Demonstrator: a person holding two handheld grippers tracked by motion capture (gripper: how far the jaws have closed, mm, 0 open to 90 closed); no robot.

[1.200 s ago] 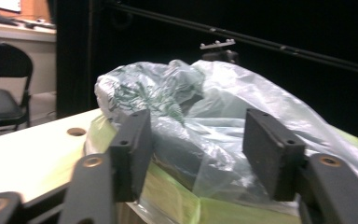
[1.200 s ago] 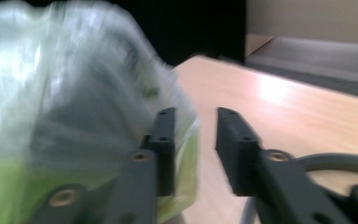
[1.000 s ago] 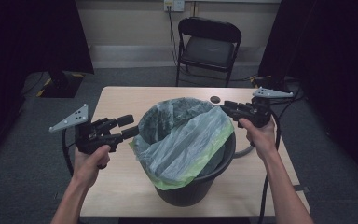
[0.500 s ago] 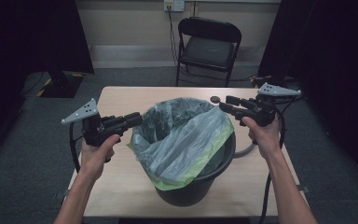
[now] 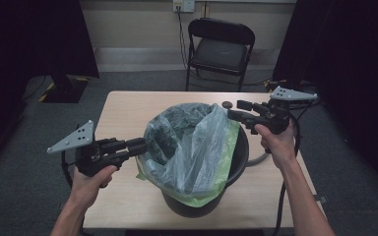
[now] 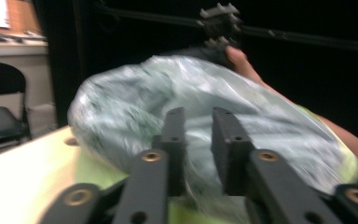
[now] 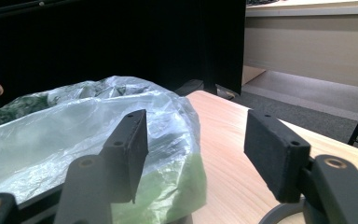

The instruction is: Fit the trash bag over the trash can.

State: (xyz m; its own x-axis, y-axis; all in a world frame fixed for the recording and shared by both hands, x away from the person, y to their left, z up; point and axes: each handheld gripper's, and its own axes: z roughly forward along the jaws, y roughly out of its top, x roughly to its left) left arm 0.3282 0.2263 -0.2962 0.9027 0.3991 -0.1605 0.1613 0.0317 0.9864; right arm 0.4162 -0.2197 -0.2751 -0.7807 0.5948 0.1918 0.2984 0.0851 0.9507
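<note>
High view: a black bin (image 5: 236,162) stands at the centre of the table (image 5: 128,108), lined with a clear bag (image 5: 192,147) over a green one (image 5: 202,199). The clear bag is bunched up and heaped above the rim, its film spilling over the near edge; it is neither spread flat round the rim nor lifted free, so I judge the bag work is about midway, with the fitting or pulling of the film left to do. The left gripper (image 5: 145,145) comes in from lower left, its tips at the bag's left side. The right gripper (image 5: 237,109) sits at the upper right of the bin, tips just beside the film. A small dark disc (image 5: 227,104) lies on the table behind the bin, and a folding chair (image 5: 220,49) stands beyond.

Left gripper view: the jaws have just been parting slightly and stand narrowly apart, with blurred film right in front of them; whether they pinch any film I cannot tell. The other hand (image 6: 242,65) shows at upper centre behind the bag.

Right gripper view: the jaws have just been opening and stand wide, nothing between them. The bag fills the left, bare table the right. The loose heap hides the bin's rim.
</note>
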